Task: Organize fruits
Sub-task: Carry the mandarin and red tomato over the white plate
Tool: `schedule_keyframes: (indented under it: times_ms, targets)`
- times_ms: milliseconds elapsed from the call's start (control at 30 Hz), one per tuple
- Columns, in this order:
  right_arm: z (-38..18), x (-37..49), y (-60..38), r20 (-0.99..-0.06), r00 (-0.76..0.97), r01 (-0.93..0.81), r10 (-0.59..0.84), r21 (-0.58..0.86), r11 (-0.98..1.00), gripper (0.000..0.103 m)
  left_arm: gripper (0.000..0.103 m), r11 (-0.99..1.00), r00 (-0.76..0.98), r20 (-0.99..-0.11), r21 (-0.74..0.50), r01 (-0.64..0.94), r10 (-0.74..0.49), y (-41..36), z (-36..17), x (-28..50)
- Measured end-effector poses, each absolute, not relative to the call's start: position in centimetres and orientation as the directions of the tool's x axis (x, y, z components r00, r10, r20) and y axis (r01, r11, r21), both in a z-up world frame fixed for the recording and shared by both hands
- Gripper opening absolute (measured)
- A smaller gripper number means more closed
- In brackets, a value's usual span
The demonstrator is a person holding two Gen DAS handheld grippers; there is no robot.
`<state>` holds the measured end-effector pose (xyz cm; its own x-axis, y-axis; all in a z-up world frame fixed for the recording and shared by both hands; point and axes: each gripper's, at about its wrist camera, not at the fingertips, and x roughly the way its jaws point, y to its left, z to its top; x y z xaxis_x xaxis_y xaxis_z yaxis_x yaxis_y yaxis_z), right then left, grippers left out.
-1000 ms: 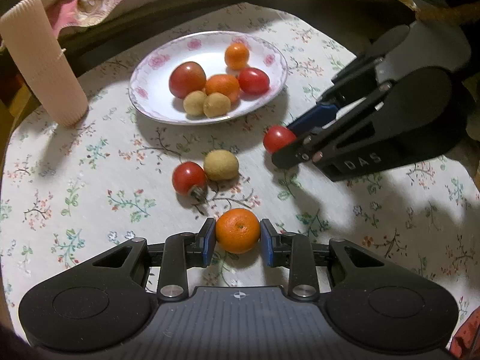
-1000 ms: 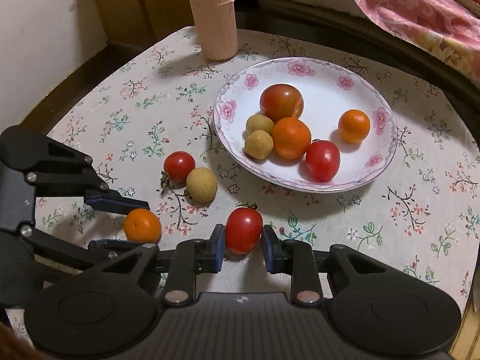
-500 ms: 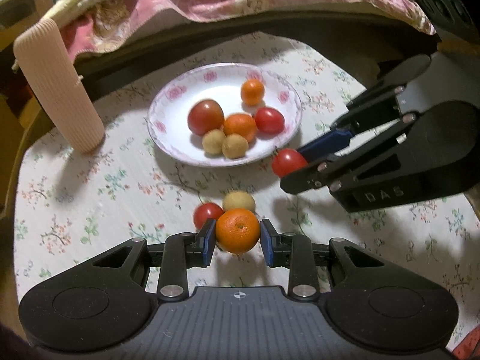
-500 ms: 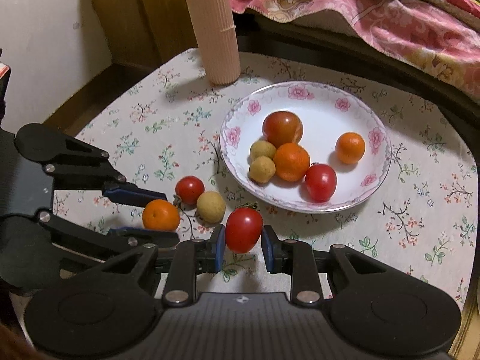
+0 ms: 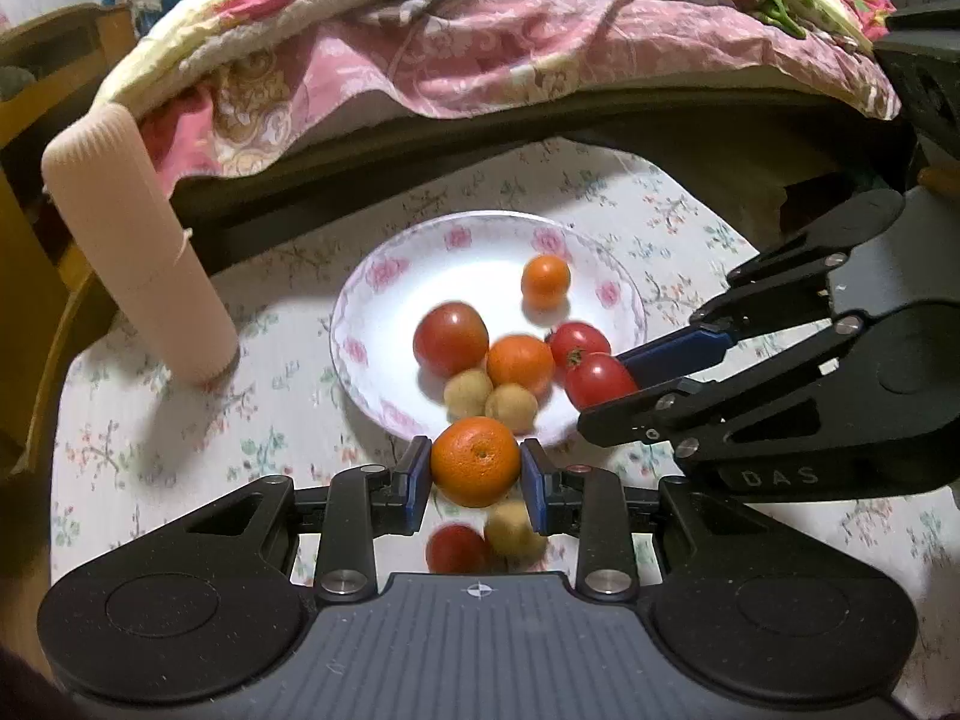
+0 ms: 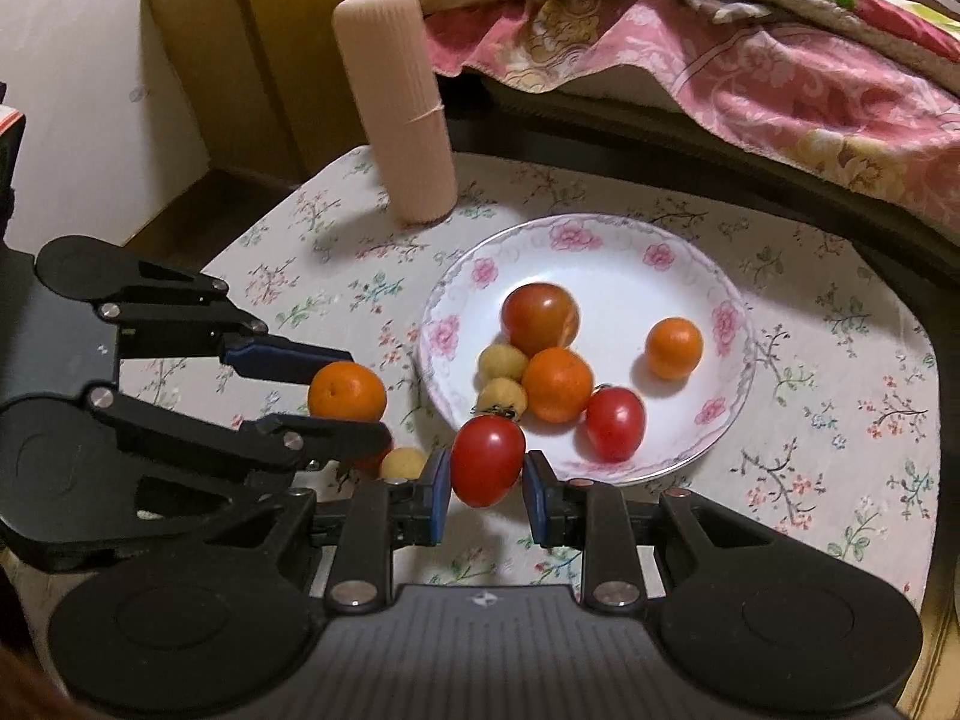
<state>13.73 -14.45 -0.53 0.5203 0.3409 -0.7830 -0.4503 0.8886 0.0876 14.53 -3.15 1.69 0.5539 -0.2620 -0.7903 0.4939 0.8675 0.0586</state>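
My left gripper [image 5: 475,476] is shut on an orange [image 5: 475,461] and holds it in the air just before the near rim of the flowered white plate [image 5: 384,306]. My right gripper [image 6: 485,480] is shut on a red tomato [image 6: 487,459], raised at the plate's near rim [image 6: 456,294]. The plate holds several fruits: tomatoes, oranges and small tan fruits. A red tomato [image 5: 456,547] and a tan fruit [image 5: 510,531] lie on the cloth under my left gripper. In the left wrist view the right gripper [image 5: 606,390] comes in from the right with its tomato [image 5: 597,378].
A tall ribbed pink cylinder [image 5: 135,252] stands on the floral tablecloth [image 5: 150,420] left of the plate. A bed with a pink quilt [image 5: 480,42] runs behind the table. Wooden furniture [image 6: 270,30] stands at the far left.
Both grippers have risen and moved toward the plate, each still holding its fruit. The loose tomato and tan fruit now lie beneath my left gripper.
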Motion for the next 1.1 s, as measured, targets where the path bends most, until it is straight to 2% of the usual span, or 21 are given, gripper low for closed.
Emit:
schedule_keyframes:
  times_ms: [367,933,1100]
  targets:
    - [-0.2,16.1,-15.9,-0.770,0.557,-0.379,0.311,0.098,0.920,0.029,0.039,0.888,0.578,-0.779,0.058,0.455,-0.245,-3.8,1.3,17.0]
    - [-1.3,18.7,-16.1,-0.767,0.576,-0.361,0.284,0.073,0.930,0.029,0.039,0.911,0.581,-0.782,0.043,0.410,-0.225,-3.8,0.0,18.9]
    - [-1.6,19.3,-16.1,-0.766,0.580,-0.355,0.278,0.070,0.932,0.029,0.042,0.915,0.578,-0.785,0.039,0.402,-0.221,-3.7,-0.3,19.1]
